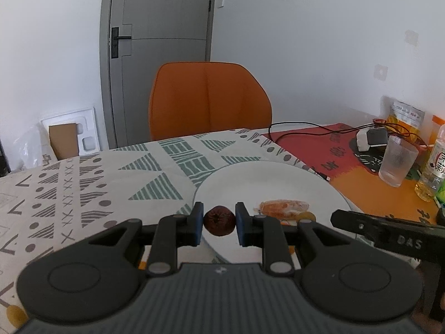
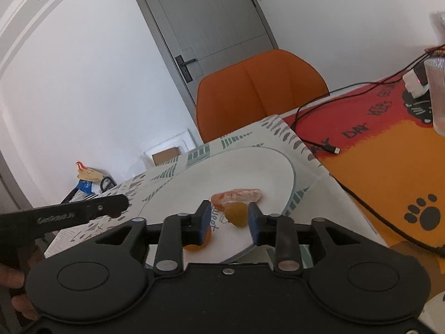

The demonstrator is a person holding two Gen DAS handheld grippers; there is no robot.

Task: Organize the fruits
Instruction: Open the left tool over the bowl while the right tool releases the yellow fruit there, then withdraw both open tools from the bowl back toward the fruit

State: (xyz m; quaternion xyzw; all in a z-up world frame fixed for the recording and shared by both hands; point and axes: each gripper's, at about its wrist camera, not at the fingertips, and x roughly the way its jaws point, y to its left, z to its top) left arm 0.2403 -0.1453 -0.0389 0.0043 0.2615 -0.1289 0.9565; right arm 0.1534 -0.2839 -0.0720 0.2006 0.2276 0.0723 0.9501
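My left gripper is shut on a small dark red-brown fruit and holds it over the near left rim of the white plate. On the plate lies a wrapped orange fruit segment with a yellowish piece beside it. In the right wrist view my right gripper hovers over the plate; a yellow-orange piece sits between its pads, touching the right pad with a gap on the left. The wrapped segment lies just beyond. An orange bit shows under the left finger.
An orange chair stands behind the table. On the right lie a red-orange mat, a black cable, a charger, a ribbed glass and a bottle. The patterned tablecloth spreads to the left.
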